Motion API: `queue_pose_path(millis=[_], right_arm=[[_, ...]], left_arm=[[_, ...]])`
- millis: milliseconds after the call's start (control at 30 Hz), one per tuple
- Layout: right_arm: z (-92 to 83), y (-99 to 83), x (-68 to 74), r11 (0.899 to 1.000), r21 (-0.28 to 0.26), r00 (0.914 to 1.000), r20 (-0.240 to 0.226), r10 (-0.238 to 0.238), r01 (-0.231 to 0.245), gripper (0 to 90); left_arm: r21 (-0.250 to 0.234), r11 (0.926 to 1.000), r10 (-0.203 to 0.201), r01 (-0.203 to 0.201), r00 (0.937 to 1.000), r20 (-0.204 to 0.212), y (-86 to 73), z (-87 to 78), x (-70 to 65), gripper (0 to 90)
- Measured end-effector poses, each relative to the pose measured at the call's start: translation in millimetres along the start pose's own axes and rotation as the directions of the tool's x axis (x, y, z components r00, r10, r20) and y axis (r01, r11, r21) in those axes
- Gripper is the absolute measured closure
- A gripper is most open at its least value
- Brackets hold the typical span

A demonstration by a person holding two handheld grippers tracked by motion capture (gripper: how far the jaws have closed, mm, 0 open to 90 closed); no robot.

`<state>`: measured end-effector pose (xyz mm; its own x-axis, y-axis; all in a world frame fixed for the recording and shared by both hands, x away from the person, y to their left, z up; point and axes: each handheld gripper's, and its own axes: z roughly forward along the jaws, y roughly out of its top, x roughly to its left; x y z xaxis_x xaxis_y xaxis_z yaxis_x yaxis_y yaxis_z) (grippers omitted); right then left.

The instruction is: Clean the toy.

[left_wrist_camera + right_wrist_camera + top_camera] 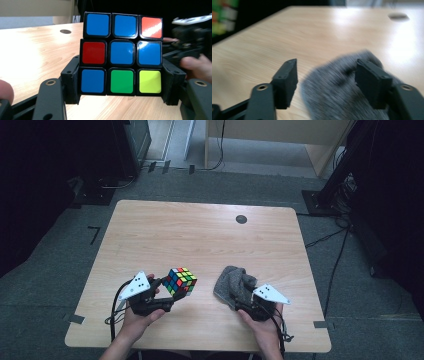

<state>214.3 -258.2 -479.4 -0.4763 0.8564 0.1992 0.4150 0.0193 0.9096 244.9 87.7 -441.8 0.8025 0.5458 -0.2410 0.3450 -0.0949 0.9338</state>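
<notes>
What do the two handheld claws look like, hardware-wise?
Both the left claw and the right claw are black, each topped by a grey three-cornered plate with dark dots. A black cable trails from each. The jaws are flat black blocks on bars with brass-coloured rivets. The forearms are bare, with no sleeves visible.

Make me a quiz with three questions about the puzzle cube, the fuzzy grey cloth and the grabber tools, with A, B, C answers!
1. Where does the grey cloth lie?
A. by the right gripper
B. on the floor
C. on top of the cube

2. How many blue squares are on the cube face seen in the left gripper view?
A. two
B. five
C. nine

3. What is the left gripper doing?
A. gripping the cube
B. lying on the table
C. holding the cloth

Answers: 1 A, the cloth sits at the right gripper's jaws. 2 B, five blue squares show. 3 A, its jaws press both sides of the cube.
</notes>
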Motion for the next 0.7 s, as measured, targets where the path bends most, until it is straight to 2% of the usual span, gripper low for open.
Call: queue_pose_path(millis=[67,133,200,300,400,500,600,700], right_arm=[[-3.1,5.8,10.9,0.998,-0.041,0.9976,-0.053,-0.043,0.041,31.7],[-3.3,8.5,20.7,0.995,-0.068,0.9904,-0.110,-0.084,0.077,32.2],[-2.4,9.8,32.3,0.990,-0.093,0.9736,-0.191,-0.125,0.109,31.3],[0.1,9.9,48.6,0.977,-0.125,0.9512,-0.238,-0.197,0.171,29.1],[3.9,8.0,59.5,0.955,-0.171,0.9317,-0.232,-0.279,0.243,26.4],[7.8,4.5,66.5,0.938,-0.180,0.9208,-0.206,-0.331,0.297,24.4],[12.9,0.9,72.4,0.919,-0.180,0.9059,-0.183,-0.382,0.351,22.9],[17.7,-1.6,76.3,0.909,-0.182,0.9009,-0.162,-0.403,0.374,20.9]], left_arm=[[0.006,0.9998,-0.018,0.018,0.9998,-0.008,0.2,0.6,1.8,33.8],[0.011,0.9997,-0.024,0.024,0.9997,-0.009,0.5,1.6,2.4,33.8],[0.028,0.9993,-0.025,0.025,0.9997,-0.001,1.2,3.4,3.0,33.8],[0.051,0.9986,-0.018,0.018,0.9998,0.009,2.4,5.9,5.0,33.8],[0.080,0.9962,-0.039,0.036,0.9985,0.038,2.5,9.6,10.4,33.8],[0.105,0.9936,-0.046,0.041,0.9977,0.050,1.6,13.5,11.5,33.9],[0.128,0.9909,-0.053,0.042,0.9950,0.085,2.0,17.5,10.2,33.8],[0.155,0.9867,-0.068,0.048,0.9899,0.124,2.2,21.6,7.5,33.8]])
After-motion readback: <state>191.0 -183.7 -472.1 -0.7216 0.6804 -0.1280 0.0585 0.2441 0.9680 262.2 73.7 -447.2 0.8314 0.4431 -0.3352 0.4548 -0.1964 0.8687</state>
